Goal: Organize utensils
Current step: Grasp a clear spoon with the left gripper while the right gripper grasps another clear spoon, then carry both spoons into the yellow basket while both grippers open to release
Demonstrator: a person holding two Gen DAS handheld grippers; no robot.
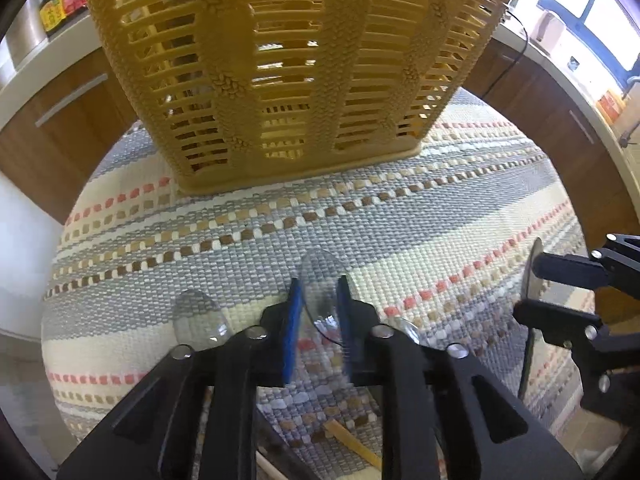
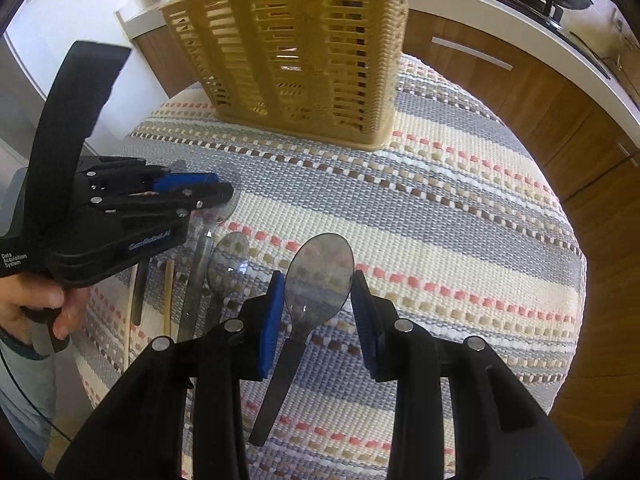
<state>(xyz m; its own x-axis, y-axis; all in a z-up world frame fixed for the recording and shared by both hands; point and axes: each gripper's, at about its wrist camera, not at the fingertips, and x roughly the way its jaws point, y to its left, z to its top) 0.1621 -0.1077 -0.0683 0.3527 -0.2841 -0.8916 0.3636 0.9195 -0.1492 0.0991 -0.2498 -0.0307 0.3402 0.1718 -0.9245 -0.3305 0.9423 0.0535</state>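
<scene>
My left gripper has its blue pads against the sides of a clear plastic spoon that lies on the striped cloth; the right wrist view shows it low over that spoon. My right gripper is shut on the bowl of a smoky translucent spoon, whose black handle hangs back under the fingers, lifted off the cloth. The left wrist view shows that spoon edge-on in the right gripper at the far right. A yellow slotted utensil basket stands at the far side of the table.
More clear spoons, wooden chopsticks and a dark handle lie on the cloth near the left gripper. A person's hand holds that gripper. Wooden cabinets and a counter surround the round table.
</scene>
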